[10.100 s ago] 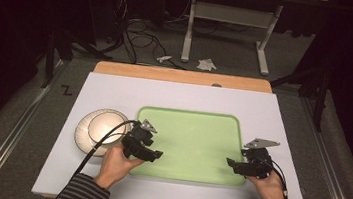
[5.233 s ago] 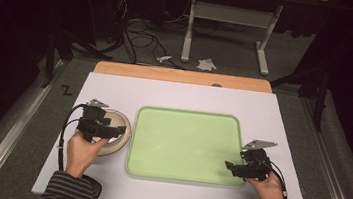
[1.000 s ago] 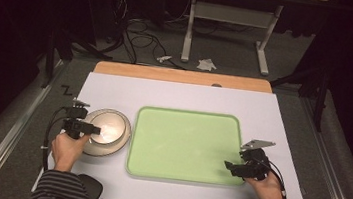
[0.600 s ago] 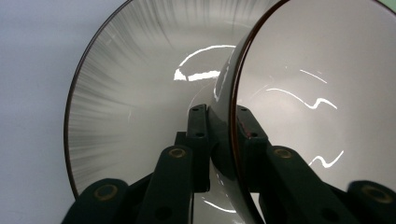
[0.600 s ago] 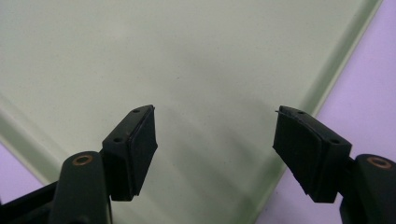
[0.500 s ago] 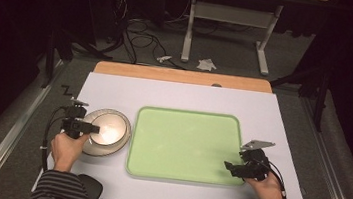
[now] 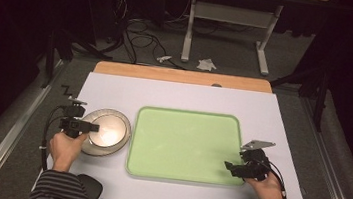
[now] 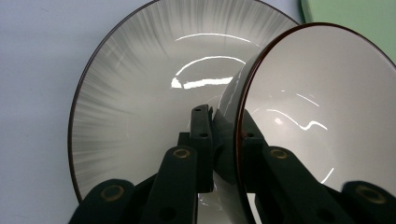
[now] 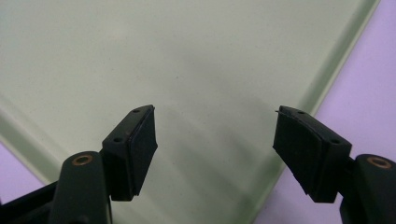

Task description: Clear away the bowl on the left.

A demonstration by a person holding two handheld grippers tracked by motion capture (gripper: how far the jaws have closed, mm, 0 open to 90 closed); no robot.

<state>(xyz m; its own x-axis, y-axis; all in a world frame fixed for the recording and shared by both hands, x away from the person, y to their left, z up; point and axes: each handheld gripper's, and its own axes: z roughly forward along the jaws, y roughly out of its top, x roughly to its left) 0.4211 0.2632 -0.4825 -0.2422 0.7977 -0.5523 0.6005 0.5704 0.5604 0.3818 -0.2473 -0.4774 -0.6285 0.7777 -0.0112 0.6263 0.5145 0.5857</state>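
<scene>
- the upper bowl [image 8: 322,116] is being gripped by its rim in the left tool [image 8: 224,140], whose jaws are closed down on it; it is being tipped off the lower bowl [image 8: 140,93].
- both bowls are being kept on the bench [image 7: 185,95], just left of the green tray [image 7: 184,145].
- the right tool [image 9: 215,140] is being held wide and empty over the tray's near right corner.
- the grasp is judged done; lifting the bowl and placing it, probably on the tray, is being left.
</scene>
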